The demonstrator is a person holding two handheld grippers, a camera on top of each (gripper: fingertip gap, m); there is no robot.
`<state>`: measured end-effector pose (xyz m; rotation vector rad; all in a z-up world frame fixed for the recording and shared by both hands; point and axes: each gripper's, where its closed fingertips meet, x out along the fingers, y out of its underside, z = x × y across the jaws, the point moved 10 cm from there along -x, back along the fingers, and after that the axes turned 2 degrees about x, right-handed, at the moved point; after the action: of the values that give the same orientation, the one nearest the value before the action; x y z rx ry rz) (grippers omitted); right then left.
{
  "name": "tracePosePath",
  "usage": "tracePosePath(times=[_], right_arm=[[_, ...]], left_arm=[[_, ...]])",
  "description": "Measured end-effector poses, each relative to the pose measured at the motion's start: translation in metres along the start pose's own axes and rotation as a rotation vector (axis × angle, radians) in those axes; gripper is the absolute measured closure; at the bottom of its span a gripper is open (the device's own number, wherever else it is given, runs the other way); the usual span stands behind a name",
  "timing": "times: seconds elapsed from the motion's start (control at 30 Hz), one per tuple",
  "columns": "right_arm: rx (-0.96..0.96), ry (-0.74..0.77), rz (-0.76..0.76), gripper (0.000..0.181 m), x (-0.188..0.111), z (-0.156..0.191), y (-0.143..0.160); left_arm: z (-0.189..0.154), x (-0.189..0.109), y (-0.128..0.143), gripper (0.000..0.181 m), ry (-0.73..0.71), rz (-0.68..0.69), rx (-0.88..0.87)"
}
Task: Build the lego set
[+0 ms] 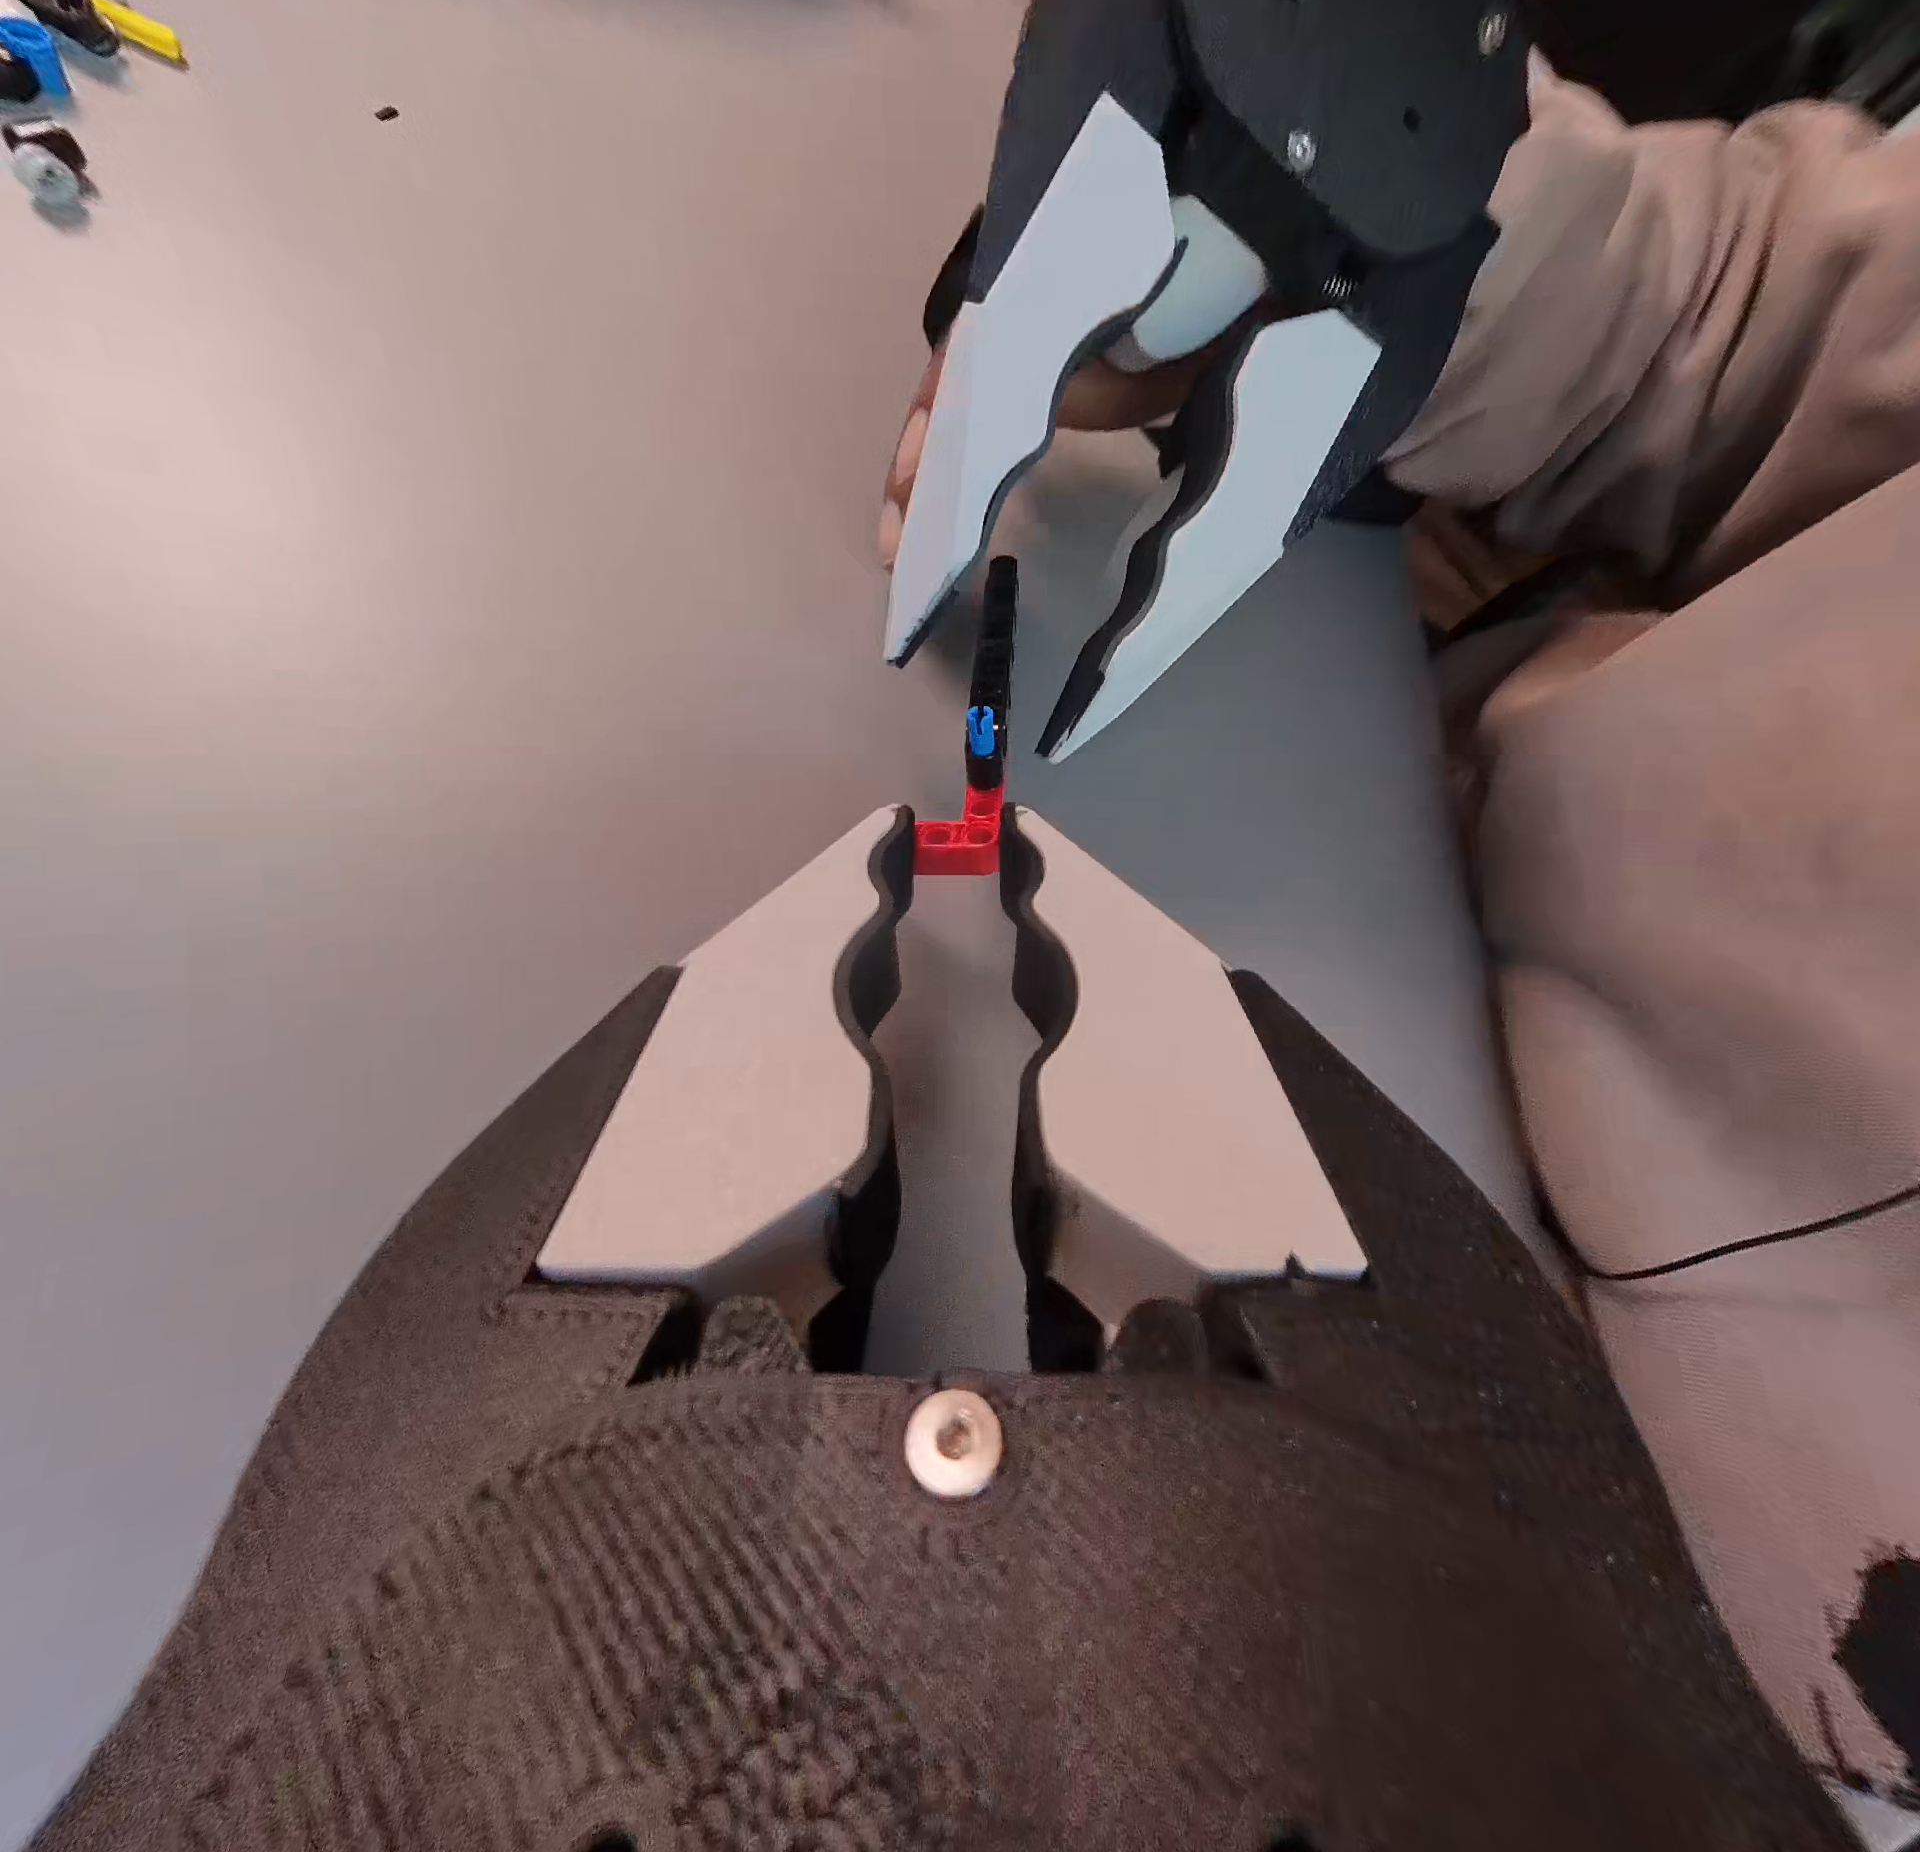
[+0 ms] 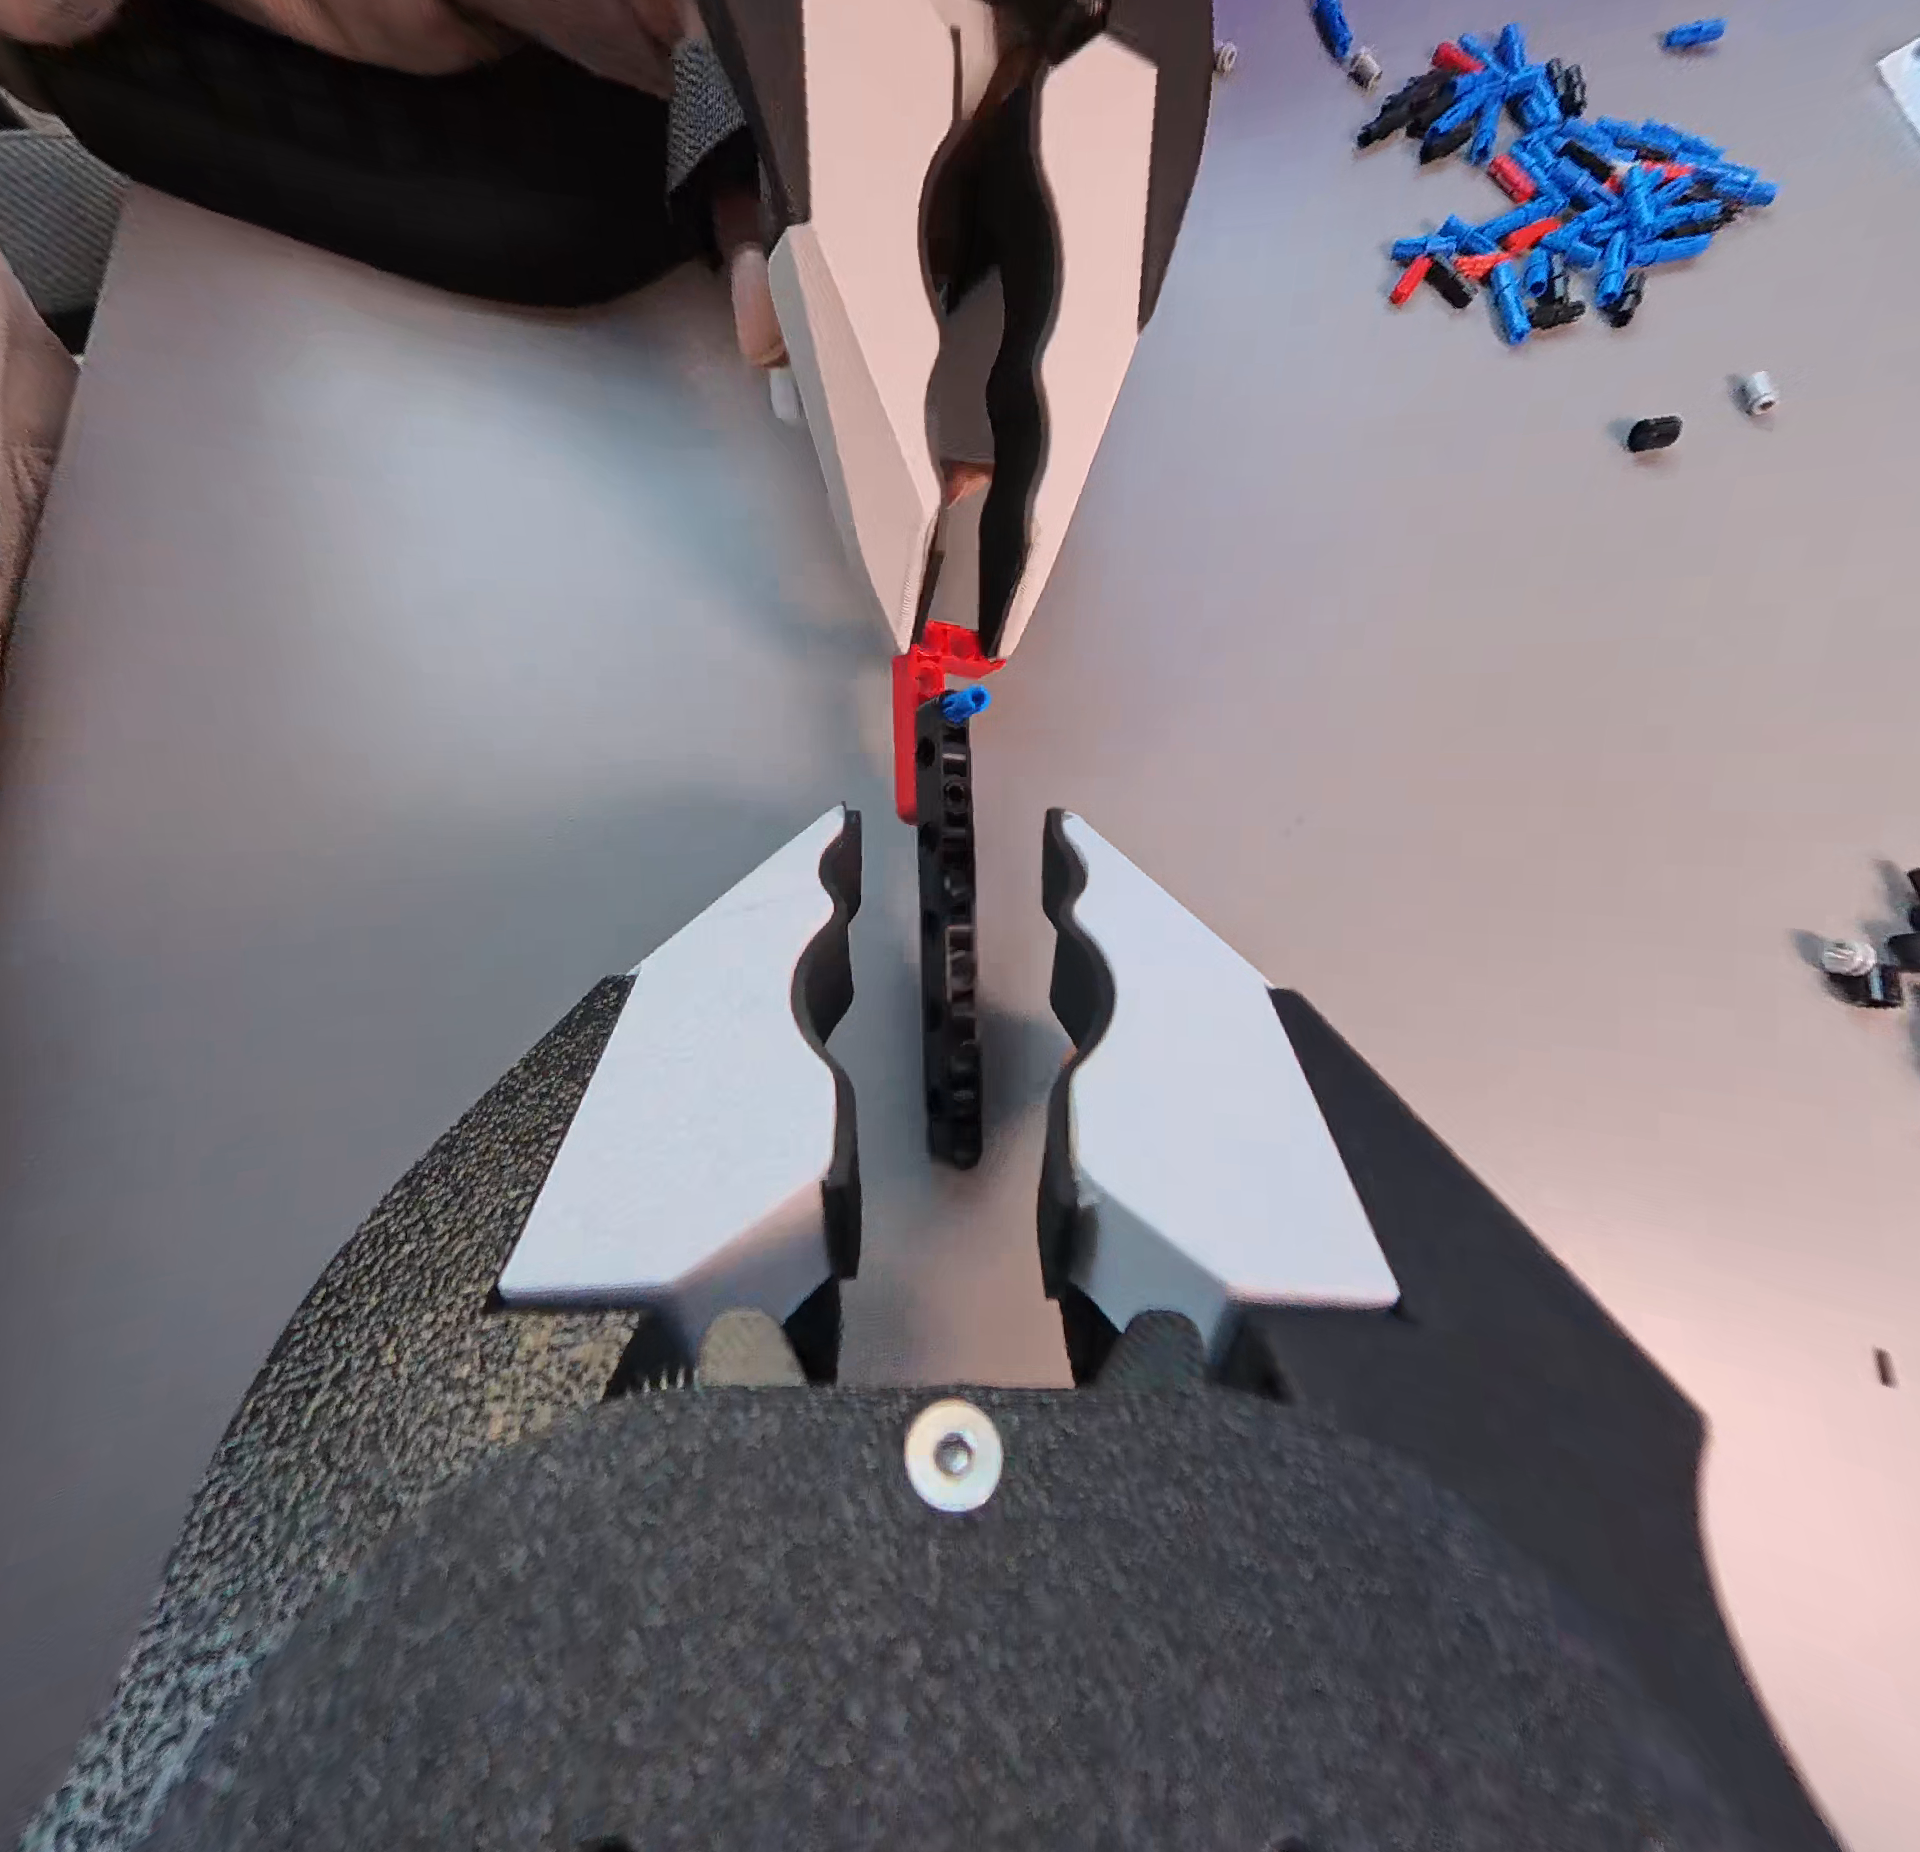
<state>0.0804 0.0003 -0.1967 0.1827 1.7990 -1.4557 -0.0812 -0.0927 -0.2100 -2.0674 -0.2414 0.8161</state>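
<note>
Grey and matte, the tabletop (image 2: 416,555) was seen in both views, with little of the room shown beyond it. No containers were seen; loose parts were scattered directly on the surface. In the left wrist view a small cluster of blue, black and yellow pieces (image 1: 62,26) was seen at the far left. In the right wrist view a heap of blue, red and black pins (image 2: 1569,181) was spread at the far right.

The red L-shaped piece (image 1: 958,838) was clamped by its short leg between the tips of the left gripper (image 1: 961,831), whose jaws were closed to the width of that leg. A black holed beam (image 2: 951,950) was joined to the red piece's long leg, and a blue pin (image 1: 978,724) was seated in the beam near the joint. The right gripper (image 2: 951,826) was held with its jaws parted, one on either side of the beam and clear of it.
</note>
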Motion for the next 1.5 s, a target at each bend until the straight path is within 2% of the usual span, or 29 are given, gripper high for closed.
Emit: tracePosePath(times=[0.03, 0.17, 0.2, 0.27, 0.3, 0.43, 0.53, 0.63, 0.7, 0.77, 0.83, 0.87, 0.9, 0.93, 1.0, 1.07, 1.1, 1.13, 1.2, 1.27, 1.33, 1.43, 1.5], right_arm=[[-0.023, 0.014, -0.025, 0.148, 0.0, 0.0, -0.001], [-0.225, 0.152, 0.002, 0.151, 0.001, 0.002, -0.01], [-0.263, 0.186, 0.012, 0.152, 0.002, 0.003, -0.012], [-0.31, 0.233, 0.02, 0.166, 0.002, 0.004, -0.013], [-0.327, 0.273, 0.025, 0.181, 0.001, 0.003, -0.013], [-0.342, 0.29, 0.039, 0.181, 0.002, -0.001, -0.008], [-0.316, 0.289, 0.01, 0.181, -0.001, -0.003, -0.005], [-0.183, 0.291, -0.024, 0.174, -0.002, -0.017, -0.005], [-0.033, 0.229, -0.026, 0.161, 0.0, -0.03, -0.005], [0.115, 0.13, 0.017, 0.158, 0.008, -0.041, -0.004], [0.143, 0.105, 0.06, 0.156, 0.015, -0.047, -0.007], [0.121, 0.114, 0.088, 0.154, 0.017, -0.048, -0.009], [0.087, 0.113, 0.124, 0.167, 0.02, -0.047, -0.011], [0.032, 0.112, 0.131, 0.168, 0.022, -0.044, -0.014], [-0.127, 0.181, 0.094, 0.168, 0.022, -0.037, -0.018], [-0.396, 0.291, 0.0, 0.168, 0.017, -0.027, -0.018], [-0.534, 0.362, -0.043, 0.169, 0.014, -0.021, -0.017], [-0.657, 0.413, -0.057, 0.168, 0.013, -0.016, -0.014], [-0.821, 0.515, -0.083, 0.168, 0.012, -0.007, -0.011], [-0.884, 0.541, -0.091, 0.168, 0.009, -0.002, -0.012], [-0.786, 0.486, -0.157, 0.161, 0.001, -0.004, -0.016], [-0.51, 0.297, -0.272, 0.146, -0.014, -0.009, -0.027], [-0.455, 0.263, -0.284, 0.144, -0.018, -0.01, -0.031]], left_arm=[[0.002, 0.001, 0.0, 0.166, 0.027, -0.024, -0.064], [0.009, 0.001, -0.003, 0.167, 0.085, -0.147, -0.298], [0.011, 0.0, -0.003, 0.181, 0.096, -0.178, -0.34], [0.014, -0.001, -0.005, 0.181, 0.129, -0.251, -0.409], [0.015, -0.002, -0.005, 0.181, 0.13, -0.261, -0.427], [0.014, -0.005, -0.007, 0.181, 0.035, -0.235, -0.321], [0.016, -0.014, -0.008, 0.171, -0.096, -0.205, -0.188], [0.02, -0.017, -0.004, 0.164, -0.241, -0.138, -0.077], [0.019, -0.015, -0.006, 0.162, -0.259, -0.124, -0.042], [0.018, -0.012, -0.008, 0.159, -0.278, -0.109, -0.008], [0.017, -0.008, -0.009, 0.158, -0.306, -0.083, 0.036], [0.017, -0.007, -0.01, 0.158, -0.316, -0.072, 0.057], [0.016, -0.006, -0.01, 0.158, -0.323, -0.065, 0.073], [0.016, -0.006, -0.01, 0.157, -0.327, -0.066, 0.08], [0.016, -0.009, -0.01, 0.146, -0.332, -0.093, 0.068], [0.017, -0.013, -0.01, 0.132, -0.304, -0.124, 0.045], [0.016, -0.014, -0.009, 0.133, -0.276, -0.137, 0.043], [0.015, -0.015, -0.01, 0.141, -0.252, -0.149, 0.054], [0.009, -0.013, -0.01, 0.17, -0.22, -0.129, 0.139], [0.0, -0.013, -0.012, 0.174, -0.283, -0.1, 0.322], [-0.011, -0.014, -0.014, 0.175, -0.357, -0.099, 0.52], [-0.022, -0.015, -0.014, 0.175, -0.426, -0.126, 0.711], [-0.028, -0.013, -0.013, 0.175, -0.449, -0.133, 0.81]])
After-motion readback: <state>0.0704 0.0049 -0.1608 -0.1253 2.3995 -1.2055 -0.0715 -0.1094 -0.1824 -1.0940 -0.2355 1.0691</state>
